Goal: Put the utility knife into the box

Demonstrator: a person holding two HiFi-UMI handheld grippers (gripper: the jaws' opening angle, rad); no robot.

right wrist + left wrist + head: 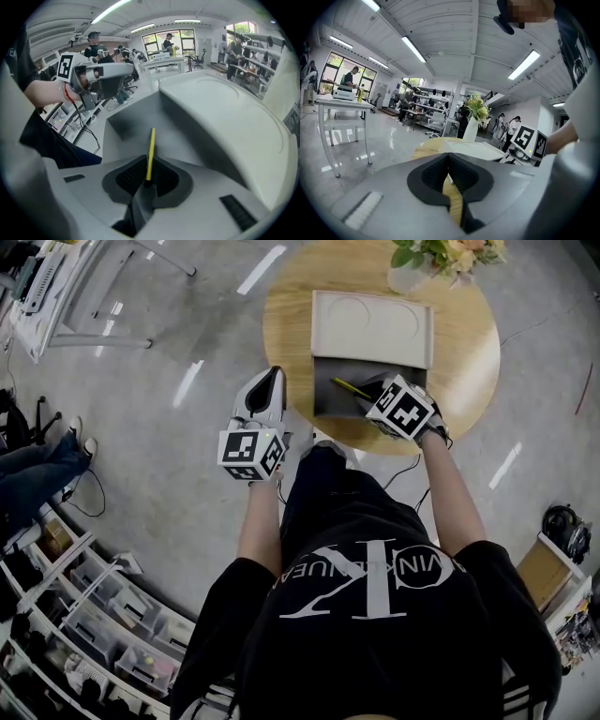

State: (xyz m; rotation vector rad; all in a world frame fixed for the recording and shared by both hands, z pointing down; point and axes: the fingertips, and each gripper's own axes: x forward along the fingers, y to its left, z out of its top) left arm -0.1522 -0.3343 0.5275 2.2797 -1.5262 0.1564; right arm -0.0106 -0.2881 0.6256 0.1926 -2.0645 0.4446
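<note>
On the round wooden table (pixel 469 381) stands a grey box (pixel 328 382) with its pale lid (pixel 370 329) folded back. My right gripper (pixel 368 390) hovers over the box's near right part, shut on a thin yellow utility knife (pixel 351 388). In the right gripper view the utility knife (pixel 150 152) sticks out from my right gripper (pixel 146 182) and points down into the box (pixel 126 129). My left gripper (pixel 273 376) is shut and holds nothing; it hangs at the table's left edge, beside the box. From its own view, my left gripper (pixel 449 177) faces the table (pixel 427 149).
A vase of flowers (pixel 417 263) stands at the table's far right edge, with the vase (pixel 474 124) behind the lid (pixel 476 149) in the left gripper view. White desks (pixel 75 287) are far left, shelves (pixel 84 615) near left. Grey floor surrounds the table.
</note>
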